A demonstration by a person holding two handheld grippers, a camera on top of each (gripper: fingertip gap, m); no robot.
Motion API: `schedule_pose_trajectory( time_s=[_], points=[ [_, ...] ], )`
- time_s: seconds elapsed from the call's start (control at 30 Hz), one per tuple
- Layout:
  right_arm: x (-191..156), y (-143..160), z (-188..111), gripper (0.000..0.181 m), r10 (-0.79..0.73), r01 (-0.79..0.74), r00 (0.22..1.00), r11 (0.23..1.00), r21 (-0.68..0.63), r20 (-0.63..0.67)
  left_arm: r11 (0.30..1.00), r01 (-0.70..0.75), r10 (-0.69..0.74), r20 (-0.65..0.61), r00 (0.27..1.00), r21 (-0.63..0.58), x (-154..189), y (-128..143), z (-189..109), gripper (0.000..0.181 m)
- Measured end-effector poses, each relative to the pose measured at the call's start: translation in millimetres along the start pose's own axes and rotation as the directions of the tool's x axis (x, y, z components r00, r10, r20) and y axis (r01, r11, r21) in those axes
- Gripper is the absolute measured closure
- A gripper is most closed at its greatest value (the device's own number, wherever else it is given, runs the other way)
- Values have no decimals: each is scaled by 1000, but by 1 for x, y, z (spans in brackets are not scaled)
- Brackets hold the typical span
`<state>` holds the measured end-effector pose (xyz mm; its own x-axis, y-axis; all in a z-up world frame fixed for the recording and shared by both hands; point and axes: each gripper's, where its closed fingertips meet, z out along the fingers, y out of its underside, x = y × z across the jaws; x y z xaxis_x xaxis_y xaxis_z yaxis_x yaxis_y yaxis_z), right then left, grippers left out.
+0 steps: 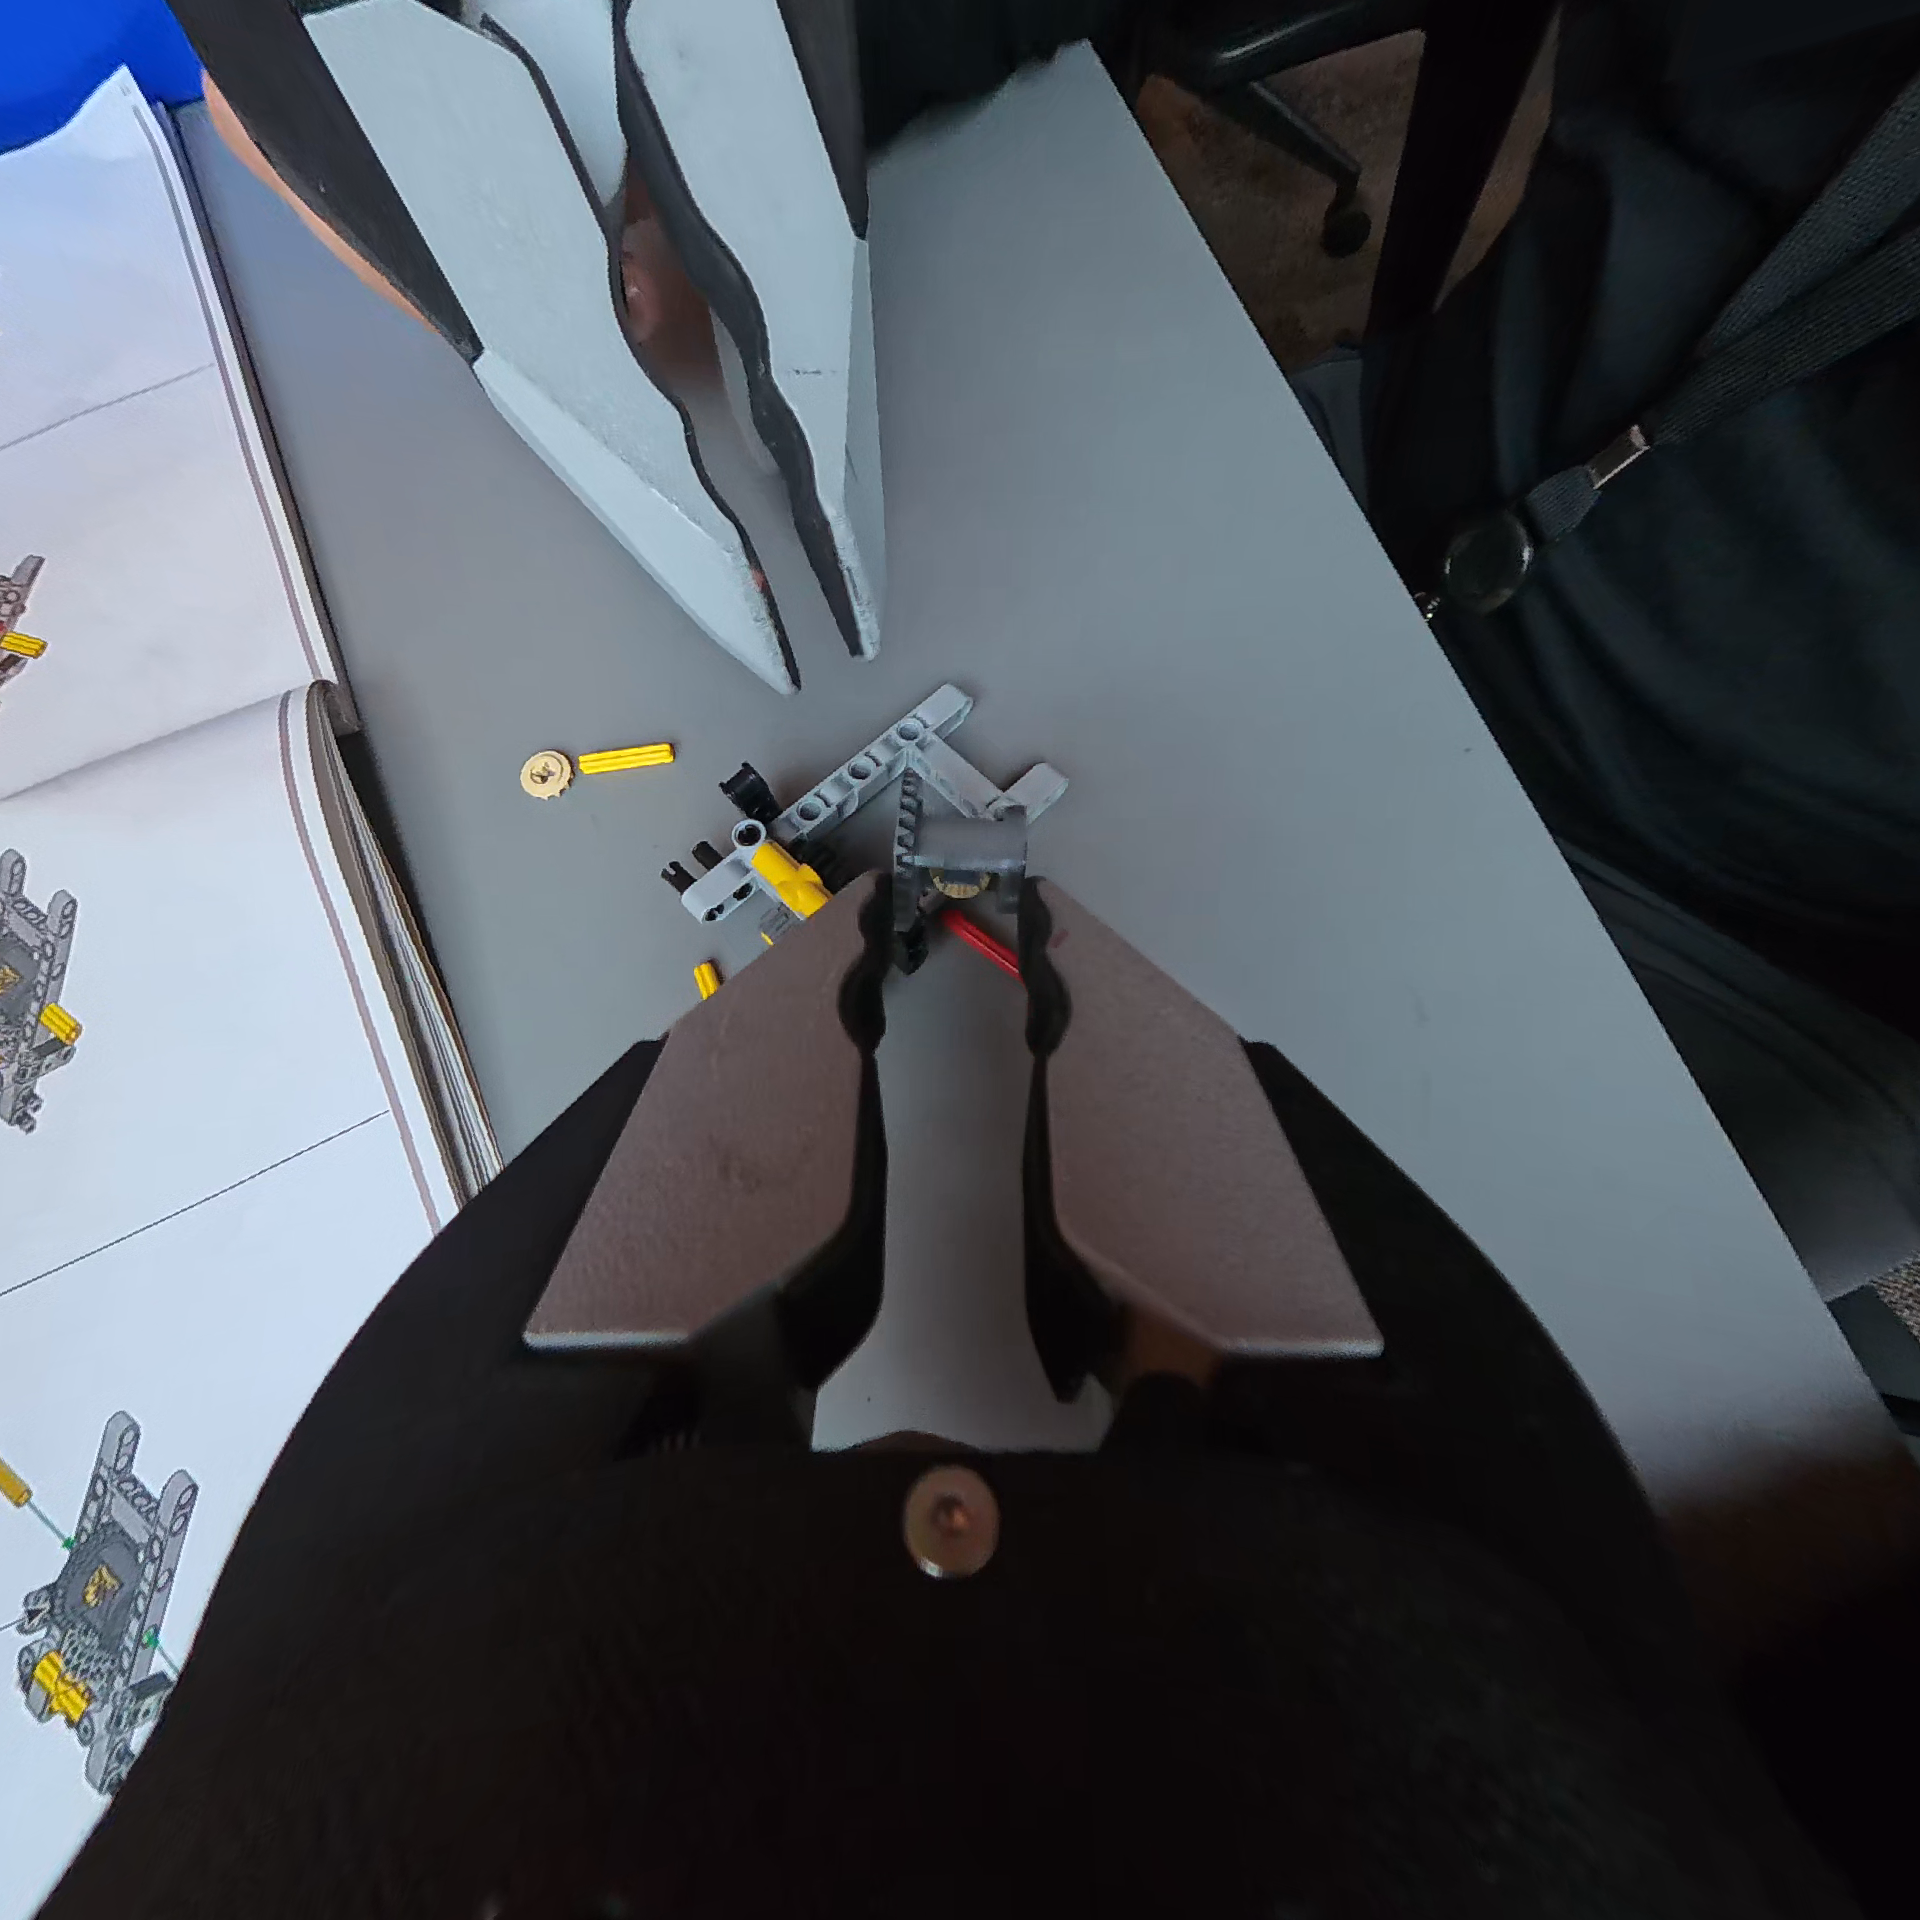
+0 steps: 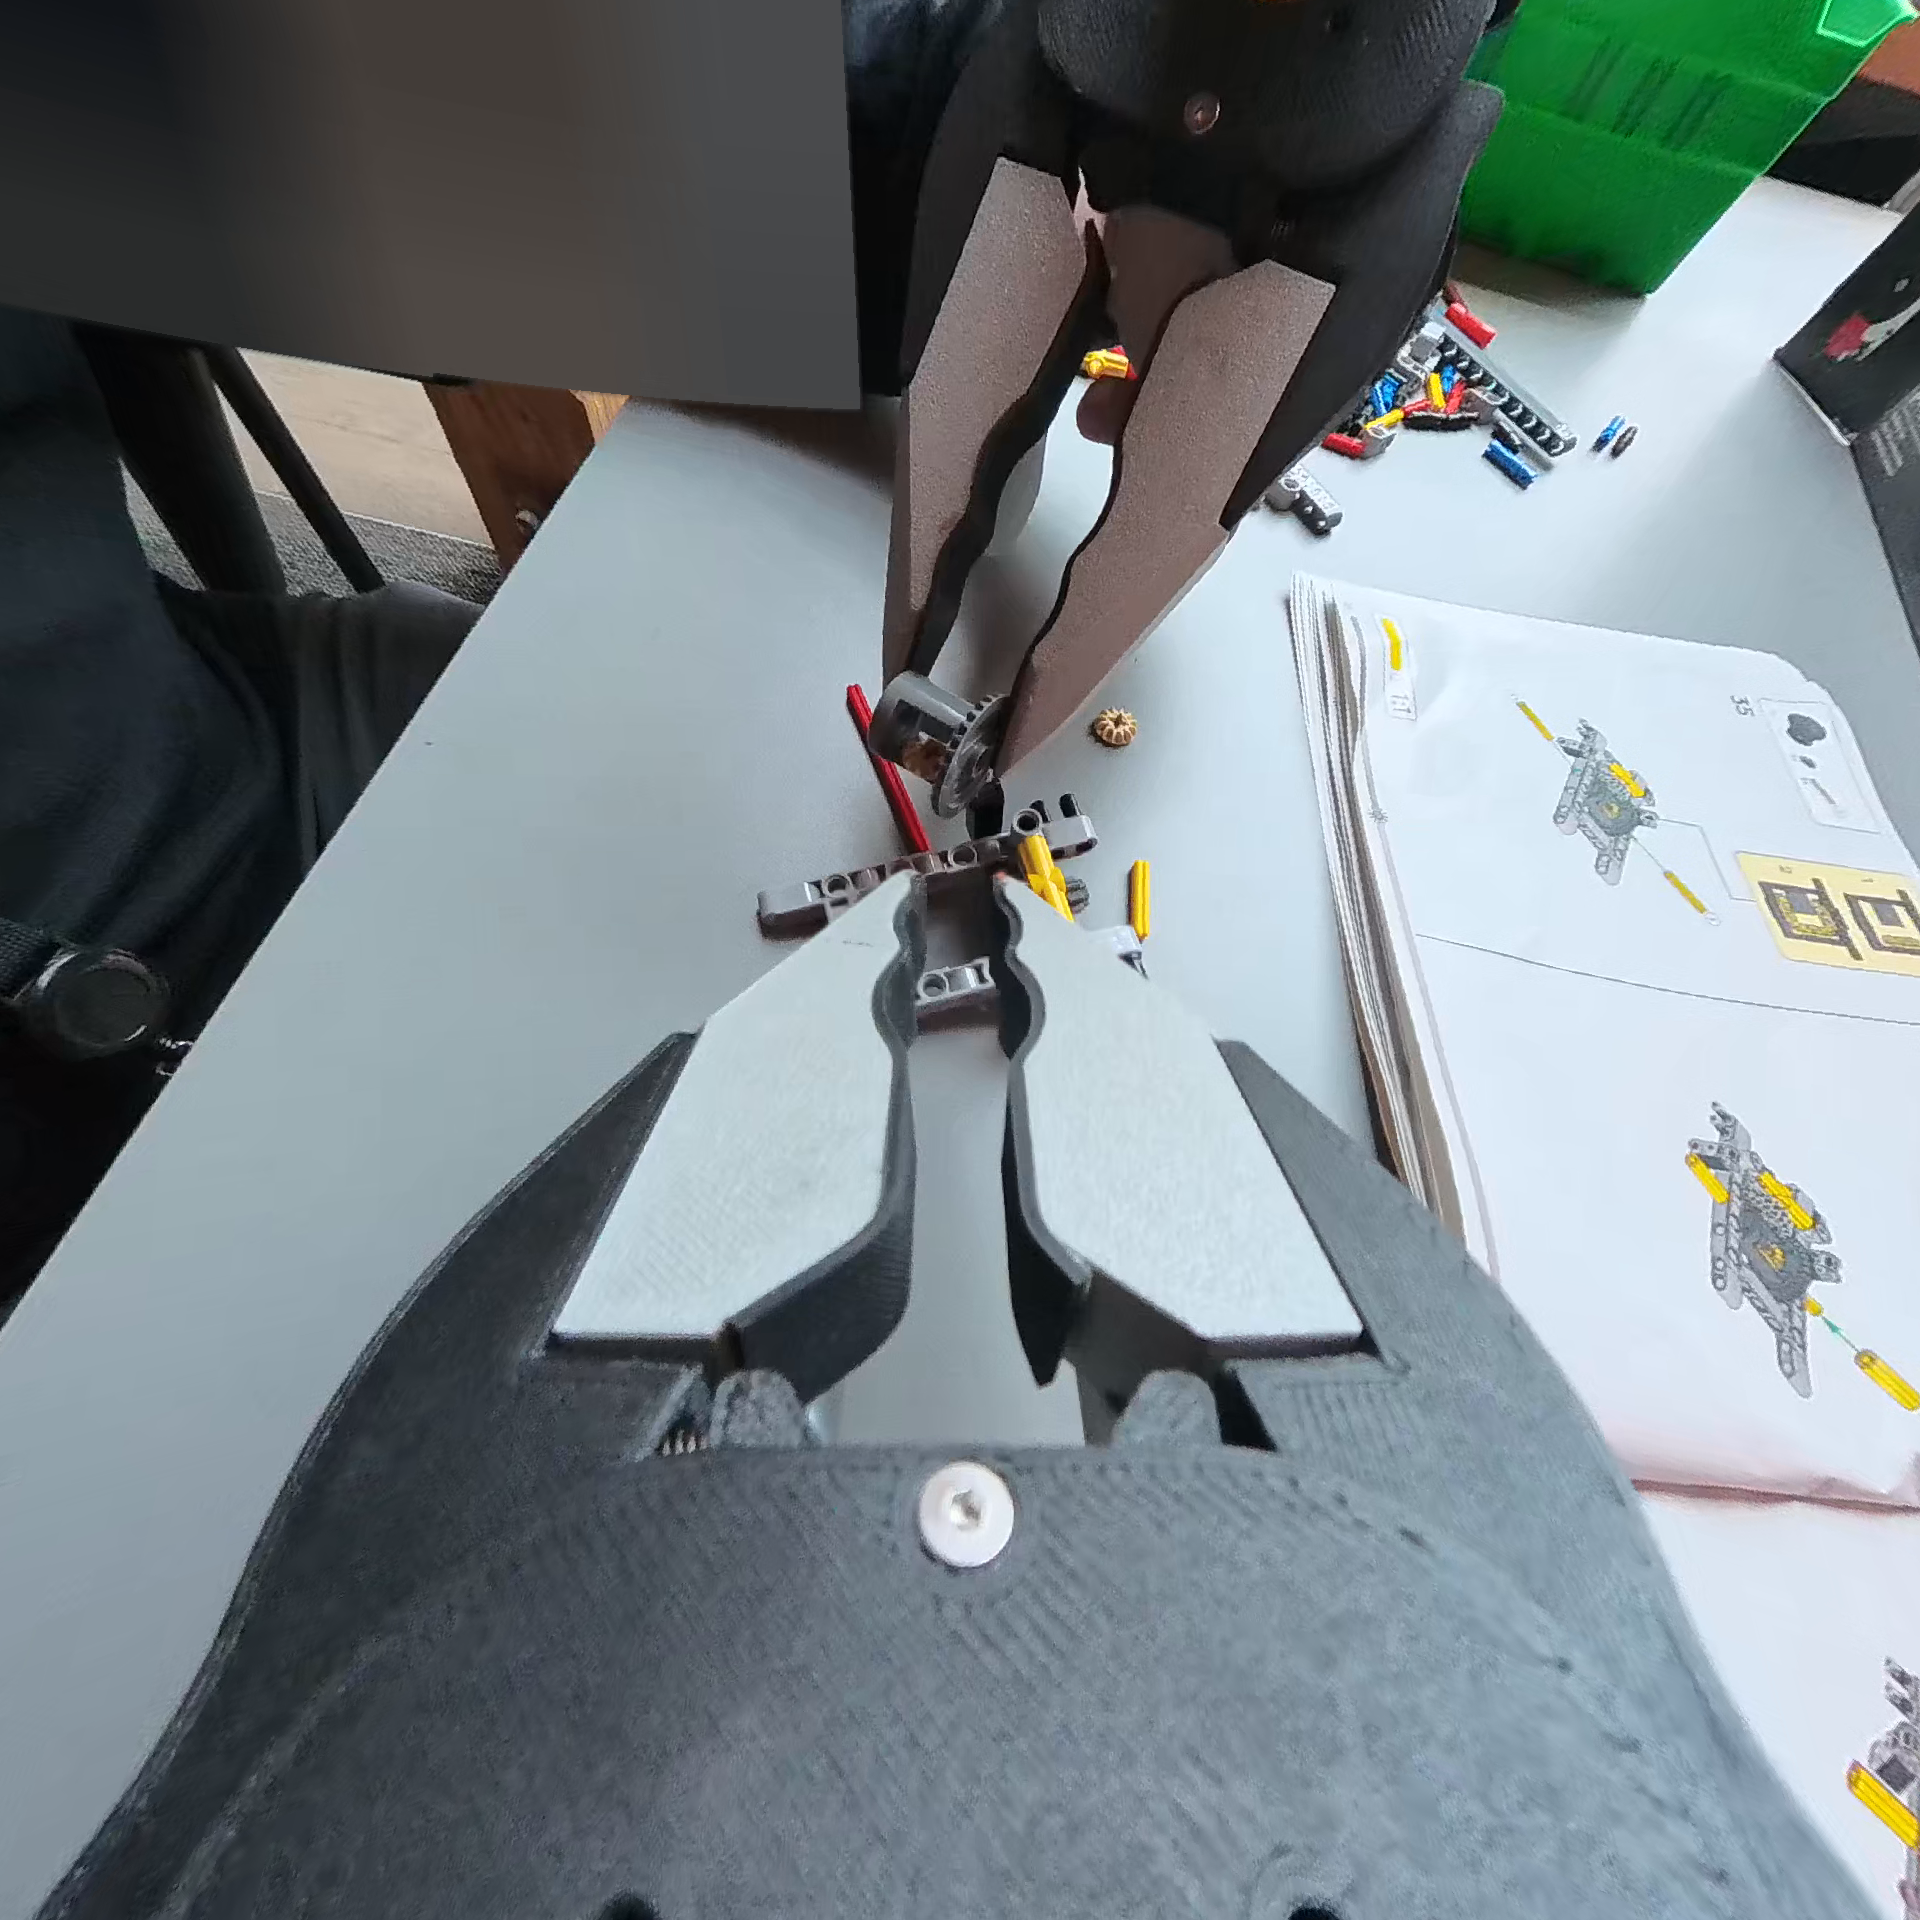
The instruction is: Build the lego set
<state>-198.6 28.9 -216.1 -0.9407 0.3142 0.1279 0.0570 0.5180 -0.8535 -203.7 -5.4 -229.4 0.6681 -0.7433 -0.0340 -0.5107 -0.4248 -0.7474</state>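
Observation:
My left gripper (image 1: 958, 909), with brown pads, is shut on a dark grey gear housing (image 1: 966, 857) with a toothed ring and a tan gear inside. It holds it low, right next to a light grey beam frame (image 1: 883, 769) on the table. In the right wrist view the left gripper (image 2: 951, 717) comes down from above with the housing (image 2: 920, 722). My right gripper (image 2: 956, 885), with pale grey pads, is slightly open and empty, its tips just over the frame (image 2: 831, 891). A red axle (image 2: 883, 769) lies under the housing.
A yellow axle (image 1: 623, 758) and a tan gear (image 1: 545, 774) lie loose to one side. The open instruction booklet (image 2: 1662, 1039) lies beside the parts. A pile of loose pieces (image 2: 1455, 405), a green bin (image 2: 1642, 135) and a black box (image 2: 1860, 343) stand farther back. A seated person (image 1: 1662, 520) is at the table edge. The gap from one gripper's tips to the other's is roughly 5 cm. The right tips stand about 8 cm off the yellow axle (image 1: 623, 758).

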Motion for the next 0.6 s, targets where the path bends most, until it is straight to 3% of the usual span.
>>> schedule_pose_trajectory(
  time_s=[0.6],
  points=[
    [0,-12,16,178,83,-82,996,997,12,-33,1000,-1,1,26,1000,-3,-5,-1,4,160]
  ],
)
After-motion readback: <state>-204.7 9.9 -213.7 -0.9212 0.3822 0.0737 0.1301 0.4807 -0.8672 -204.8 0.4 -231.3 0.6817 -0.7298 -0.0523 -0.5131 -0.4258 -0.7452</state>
